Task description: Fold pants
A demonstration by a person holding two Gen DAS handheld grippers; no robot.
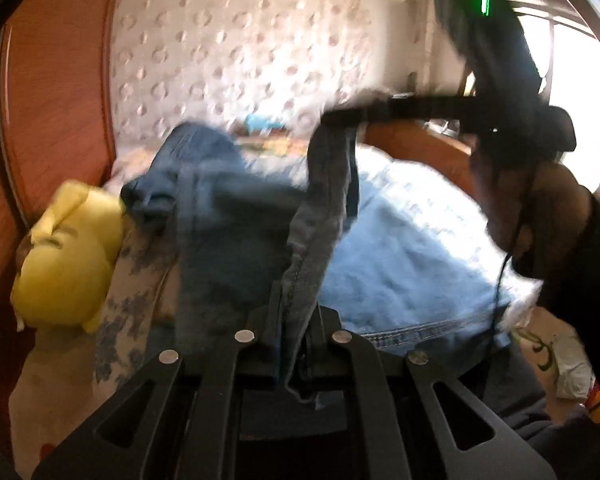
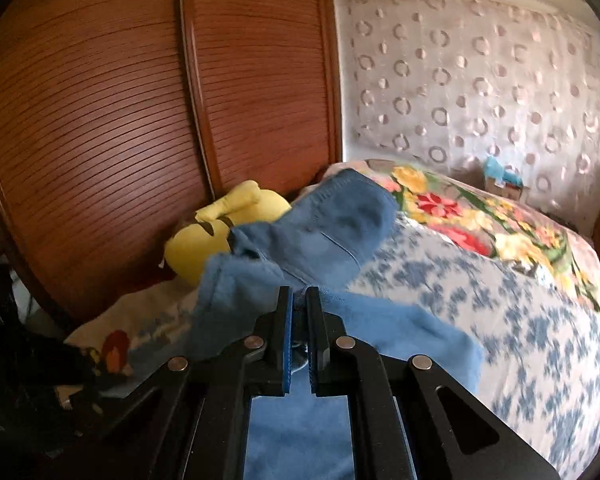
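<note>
Left gripper (image 1: 294, 320) clamped on jeans (image 1: 228, 208) seam, right gripper (image 2: 300, 312) clamped on hem, denim lifted off bed (image 2: 500, 300)

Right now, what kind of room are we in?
Most likely a bedroom: a bed under a floral blue-and-white bedspread, a slatted wooden wardrobe beside it, and a yellow plush toy lying at the bed's edge.

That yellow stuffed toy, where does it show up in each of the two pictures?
Left wrist view: the yellow stuffed toy lies at the left edge, against the wooden wardrobe doors.
Right wrist view: the toy is left of centre, partly behind the jeans.
Shared landmark: the circle-patterned curtain.
</note>
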